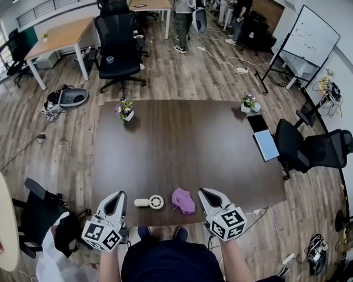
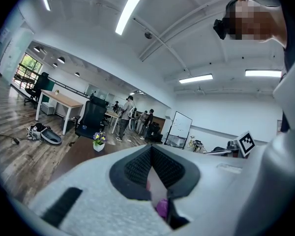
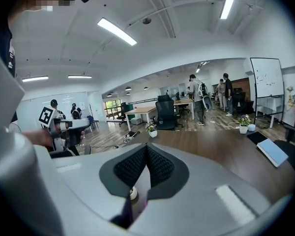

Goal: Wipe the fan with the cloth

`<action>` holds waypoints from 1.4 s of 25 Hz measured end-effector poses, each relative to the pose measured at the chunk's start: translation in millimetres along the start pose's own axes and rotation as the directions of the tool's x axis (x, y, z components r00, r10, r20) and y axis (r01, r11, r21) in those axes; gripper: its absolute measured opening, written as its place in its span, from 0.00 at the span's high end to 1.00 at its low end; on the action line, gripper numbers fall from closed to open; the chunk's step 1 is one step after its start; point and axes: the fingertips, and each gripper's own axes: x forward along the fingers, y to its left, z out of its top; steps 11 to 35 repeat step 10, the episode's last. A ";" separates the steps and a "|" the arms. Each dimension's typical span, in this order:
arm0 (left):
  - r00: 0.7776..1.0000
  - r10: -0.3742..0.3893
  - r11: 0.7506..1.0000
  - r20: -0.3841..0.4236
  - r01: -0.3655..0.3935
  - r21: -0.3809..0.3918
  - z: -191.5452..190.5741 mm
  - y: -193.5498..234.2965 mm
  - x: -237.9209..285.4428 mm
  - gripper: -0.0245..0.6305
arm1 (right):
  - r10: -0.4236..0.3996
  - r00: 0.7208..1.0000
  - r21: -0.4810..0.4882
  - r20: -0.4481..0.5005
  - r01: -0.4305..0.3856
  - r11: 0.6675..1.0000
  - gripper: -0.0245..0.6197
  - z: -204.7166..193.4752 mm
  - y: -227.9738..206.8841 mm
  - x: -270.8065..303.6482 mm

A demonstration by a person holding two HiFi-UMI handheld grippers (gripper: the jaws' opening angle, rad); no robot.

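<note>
At the near edge of the dark worktop (image 1: 182, 134), I see the small white fan (image 1: 150, 202) lying flat, with the purple cloth (image 1: 183, 200) crumpled just beside it on its right. My left claw (image 1: 117, 196) sits just left of the fan and my right claw (image 1: 203, 192) just right of the cloth, each a little apart from its neighbour. Both claws have their jaws pressed together, with nothing between them. Two flower pots (image 1: 125, 110) stand at the far corners.

Left tongs (image 1: 117, 197), right tongs (image 1: 203, 193) — closed
</note>
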 end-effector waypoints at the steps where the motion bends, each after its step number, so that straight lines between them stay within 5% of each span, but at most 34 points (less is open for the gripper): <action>1: 1.000 -0.001 1.000 -0.003 0.001 0.001 -0.6 0.1 0.3 0.97 | 0.000 1.000 -0.003 -0.002 0.000 1.000 0.95 -0.1 -0.5 0.2; 35: 1.000 -0.011 1.000 -0.016 0.011 -0.010 -7.0 -0.1 -1.3 0.97 | -0.005 1.000 -0.013 -0.023 0.005 1.000 0.95 -3.4 0.7 -0.4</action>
